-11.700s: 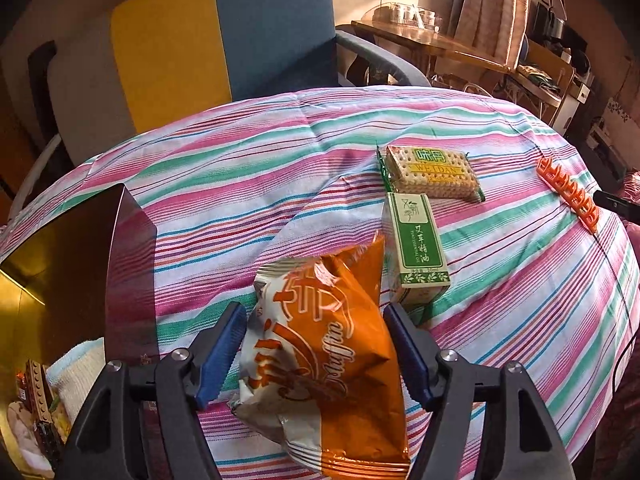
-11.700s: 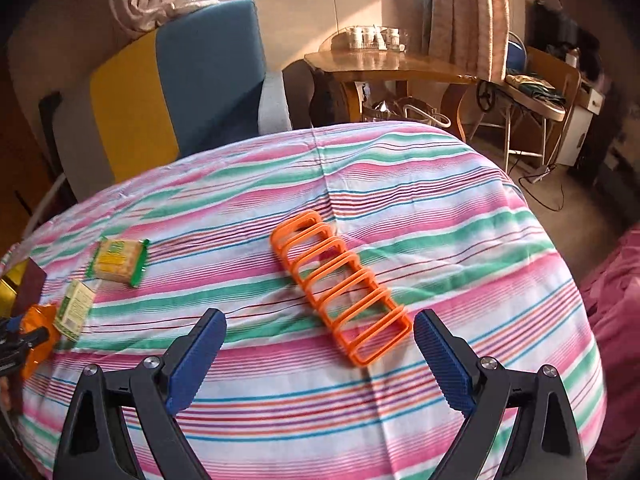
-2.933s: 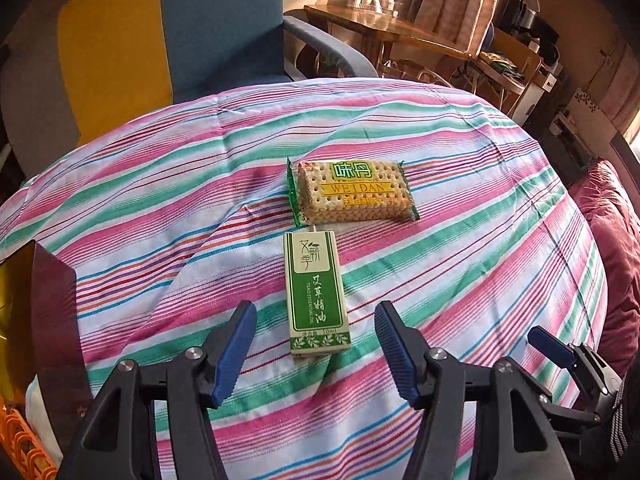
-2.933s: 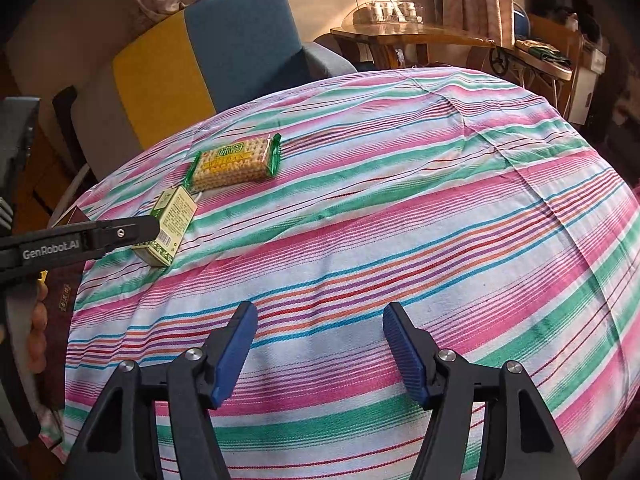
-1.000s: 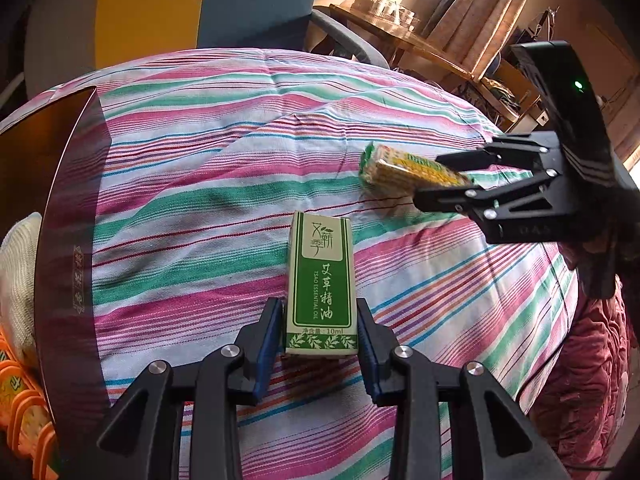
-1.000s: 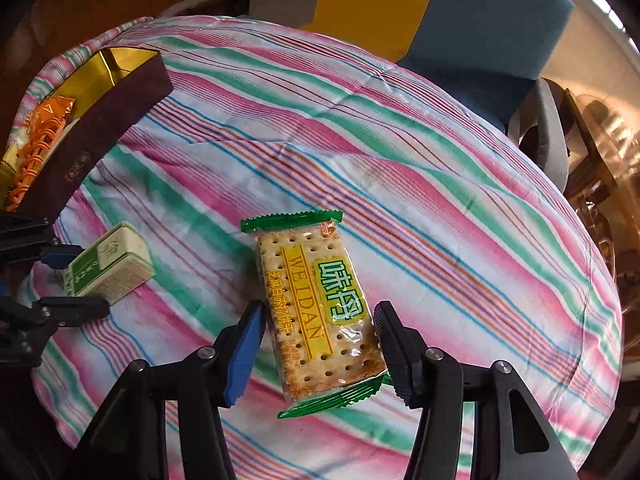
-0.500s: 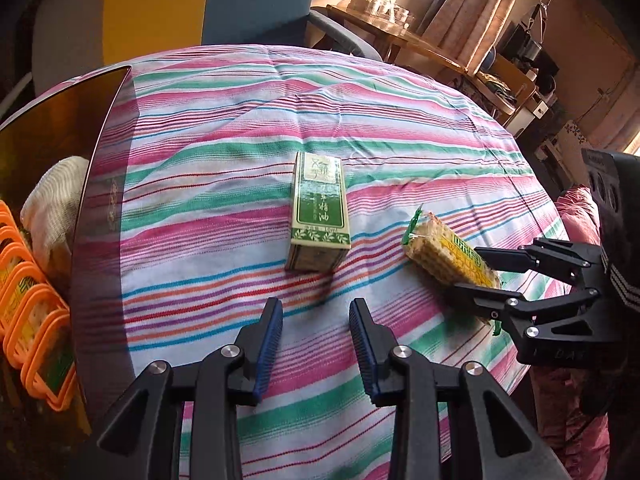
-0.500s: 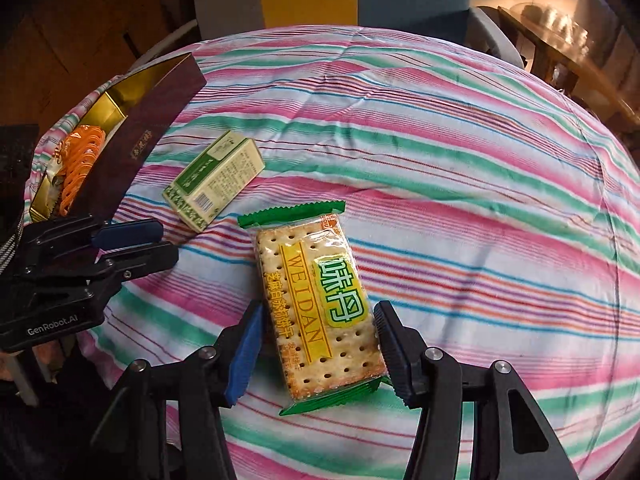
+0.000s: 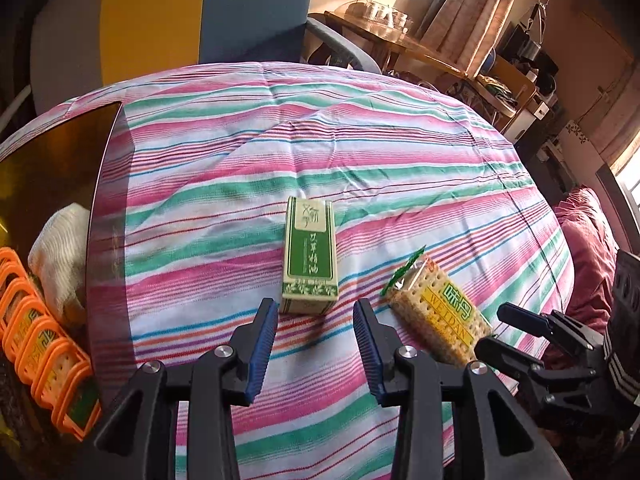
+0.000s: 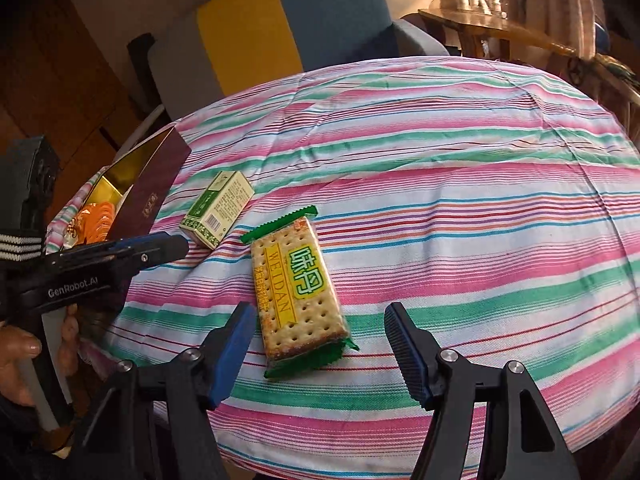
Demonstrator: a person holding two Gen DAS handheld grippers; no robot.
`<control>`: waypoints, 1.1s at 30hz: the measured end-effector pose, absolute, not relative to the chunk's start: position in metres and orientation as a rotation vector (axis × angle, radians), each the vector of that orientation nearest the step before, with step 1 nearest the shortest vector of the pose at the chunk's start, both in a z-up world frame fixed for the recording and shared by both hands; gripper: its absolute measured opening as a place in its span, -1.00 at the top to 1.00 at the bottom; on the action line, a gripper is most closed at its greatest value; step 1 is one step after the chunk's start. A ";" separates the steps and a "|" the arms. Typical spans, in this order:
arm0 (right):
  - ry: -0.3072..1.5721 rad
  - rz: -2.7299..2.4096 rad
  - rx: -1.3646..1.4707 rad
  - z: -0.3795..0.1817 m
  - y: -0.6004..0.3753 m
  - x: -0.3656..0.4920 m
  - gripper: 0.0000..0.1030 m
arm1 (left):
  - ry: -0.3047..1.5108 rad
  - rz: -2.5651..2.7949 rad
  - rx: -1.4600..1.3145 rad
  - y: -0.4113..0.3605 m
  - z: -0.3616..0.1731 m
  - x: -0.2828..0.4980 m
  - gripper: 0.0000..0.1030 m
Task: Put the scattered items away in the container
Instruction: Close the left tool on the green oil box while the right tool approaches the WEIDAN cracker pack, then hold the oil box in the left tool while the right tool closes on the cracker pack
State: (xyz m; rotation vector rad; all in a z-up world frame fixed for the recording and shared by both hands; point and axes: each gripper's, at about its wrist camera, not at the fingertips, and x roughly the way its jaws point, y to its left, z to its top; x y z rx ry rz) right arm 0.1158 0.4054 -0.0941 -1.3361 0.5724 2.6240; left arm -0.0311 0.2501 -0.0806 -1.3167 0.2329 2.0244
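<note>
**2 packs down on the stripes, both claws letting go**

The left gripper (image 9: 316,332) hangs just short of the small green-and-cream cardboard box (image 9: 310,254), its blue pads parted, nothing between them, jaws just opening. The box lies flat on the pink, green and white striped cloth (image 9: 400,168), its near end facing the gap.

The right gripper (image 10: 320,348) has been spreading too: its pads stand wide on either side of the clear cracker packet with green crimped ends (image 10: 298,284), and neither pad touches it. The packet rests on the cloth just beside the box.

Crowding: the left gripper shows in the right view (image 10: 176,246), close to the box, with a hand (image 10: 20,356) on its handle.

Room: the far and right stretches of cloth lie bare to the rounded edge; behind it stands a blue, yellow and grey armchair (image 10: 280,36).

Container: the maroon box with gold lining (image 9: 108,216) sits at the left edge, holding an orange plastic rack of loops (image 9: 44,344) and a cream knitted cloth (image 9: 64,252).
</note>
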 end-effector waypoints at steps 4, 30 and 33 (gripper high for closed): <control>0.617 2.603 -1.319 -0.098 0.412 0.124 -0.36 | 0.299 2.036 -1.323 0.265 -0.082 -0.043 0.23; 0.507 2.659 -1.298 -0.100 0.398 0.122 -0.56 | 0.275 2.097 -1.371 0.217 -0.096 -0.012 0.33; 0.407 2.693 -1.294 -0.093 0.389 0.121 -0.56 | 0.262 2.074 -1.387 0.217 -0.100 -0.012 0.23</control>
